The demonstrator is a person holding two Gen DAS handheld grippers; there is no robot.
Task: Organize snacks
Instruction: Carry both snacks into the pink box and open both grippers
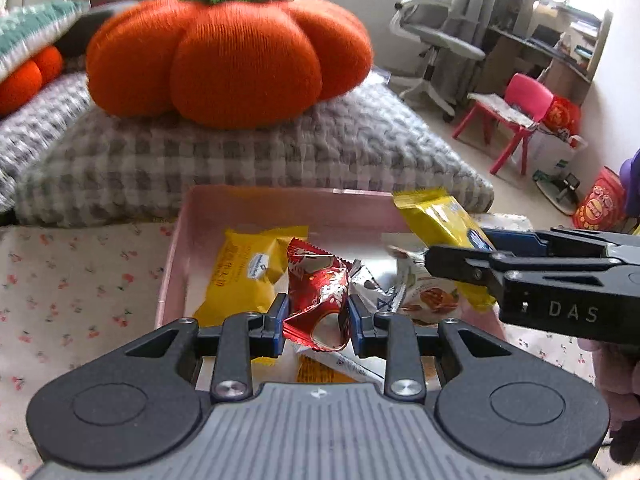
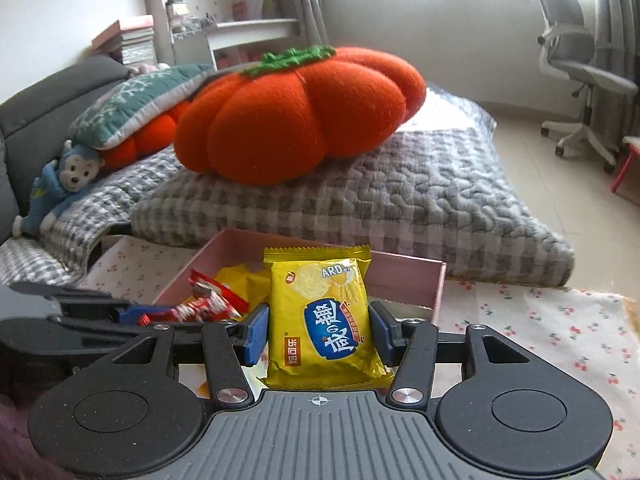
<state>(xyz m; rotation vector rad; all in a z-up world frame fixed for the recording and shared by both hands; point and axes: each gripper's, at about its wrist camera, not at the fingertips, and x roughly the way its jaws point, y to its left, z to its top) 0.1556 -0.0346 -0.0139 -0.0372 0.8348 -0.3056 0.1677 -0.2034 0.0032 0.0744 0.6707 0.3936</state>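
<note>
Blue pads of the left gripper (image 1: 316, 322) pinch a crumpled red foil snack packet (image 1: 318, 296) at its middle; jaws narrow, closed on it, above the pink box (image 1: 176, 256). Right gripper (image 2: 319, 334) grips a yellow biscuit packet (image 2: 320, 312) by its two side edges, packet upright between the pads, jaws moderately apart and closed on it. It hangs over the near right part of the box.

Box contents, left wrist view: yellow cake packet (image 1: 244, 276), a white nut-print packet (image 1: 424, 292), a silvery wrapper, partly hidden. Box sits on a floral cloth (image 1: 80, 280), just in front of a grey checked cushion (image 1: 248, 156) carrying an orange pumpkin pillow (image 1: 228, 56).

Handling judgement:
- Both packets light, air-filled, film slick; foil crushes readily.
- Biscuits inside probably brittle; firm squeeze risks breakage.
- Best hold: across sealed side edges or crimped ends, not the puffed centre.
- Red packet already deformed under the pads; could slip if the grip loosens.
</note>
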